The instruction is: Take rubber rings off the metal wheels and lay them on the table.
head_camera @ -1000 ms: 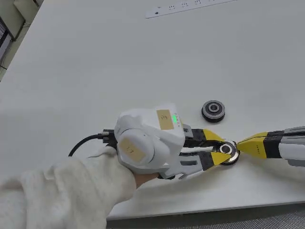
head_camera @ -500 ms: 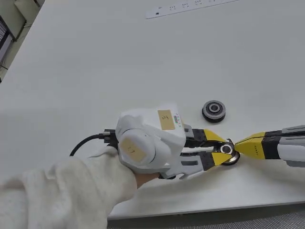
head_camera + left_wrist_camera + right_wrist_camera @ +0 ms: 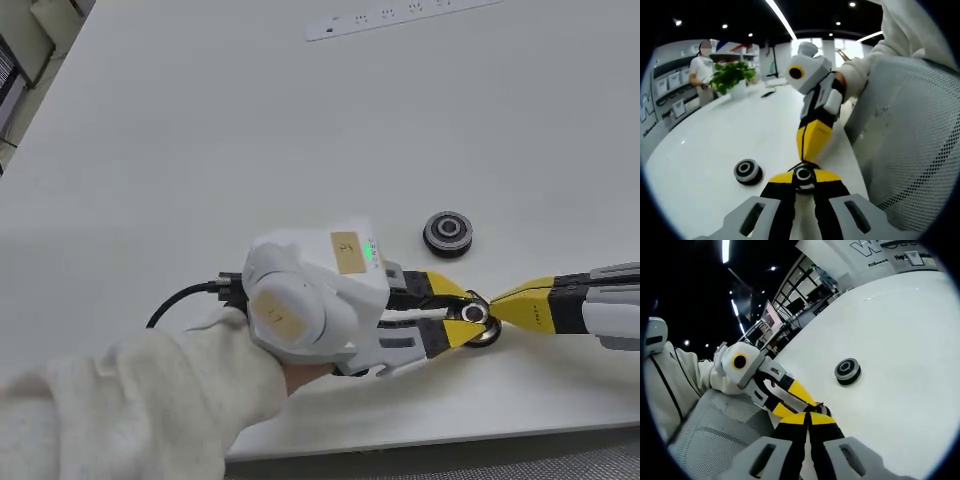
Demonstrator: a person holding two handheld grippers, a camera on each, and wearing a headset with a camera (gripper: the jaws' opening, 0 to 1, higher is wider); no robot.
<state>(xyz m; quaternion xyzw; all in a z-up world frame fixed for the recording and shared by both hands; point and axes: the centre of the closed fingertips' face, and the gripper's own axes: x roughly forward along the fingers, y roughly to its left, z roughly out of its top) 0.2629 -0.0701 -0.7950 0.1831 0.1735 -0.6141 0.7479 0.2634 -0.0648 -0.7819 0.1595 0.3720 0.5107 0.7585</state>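
Head view: left gripper [image 3: 462, 314] clamps the metal wheel [image 3: 482, 328]; right gripper [image 3: 497, 304], jaws pressed together, meets its opposite rim head-on; its catch unclear

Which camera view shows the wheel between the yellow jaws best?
The left gripper view: the wheel faces the camera, with hub and dark rim plain between the jaws. The head view shows it partly covered by the yellow jaw tips. The right gripper view shows barely a dark edge behind shut jaws.

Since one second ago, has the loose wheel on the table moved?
No. The loose wheel keeps its place against the power strip in the head view.
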